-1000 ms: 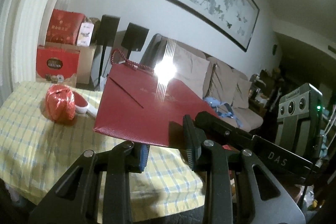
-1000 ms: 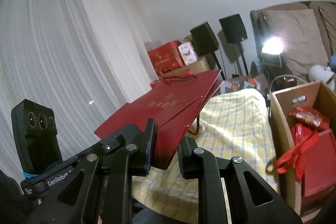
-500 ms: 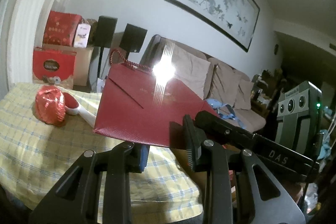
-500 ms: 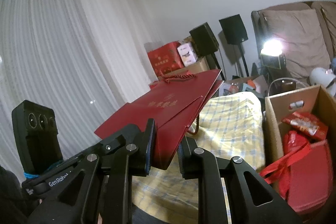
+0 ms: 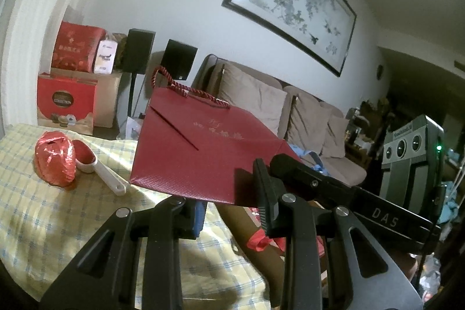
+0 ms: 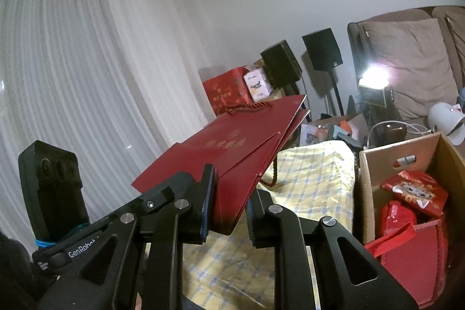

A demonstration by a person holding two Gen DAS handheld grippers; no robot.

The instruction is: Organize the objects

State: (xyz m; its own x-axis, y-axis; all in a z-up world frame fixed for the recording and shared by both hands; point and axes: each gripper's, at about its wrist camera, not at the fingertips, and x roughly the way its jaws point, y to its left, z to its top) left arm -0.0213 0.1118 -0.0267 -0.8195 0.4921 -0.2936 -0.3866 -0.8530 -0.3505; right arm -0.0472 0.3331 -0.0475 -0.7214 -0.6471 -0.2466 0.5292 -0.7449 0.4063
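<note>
Both the left gripper (image 5: 229,208) and right gripper (image 6: 228,211) clench the flattened red gift bag (image 5: 203,153), held above the checked table (image 5: 43,211). Its gold lettering is unreadable. "DAS" and "GenRobot" mark the grippers.

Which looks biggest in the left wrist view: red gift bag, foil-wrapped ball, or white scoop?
1. Red gift bag, though it is nearest the camera.
2. Foil-wrapped ball.
3. White scoop.

Black tongs (image 5: 229,211) w/ silver screws (blue pads), white lettering.
</note>
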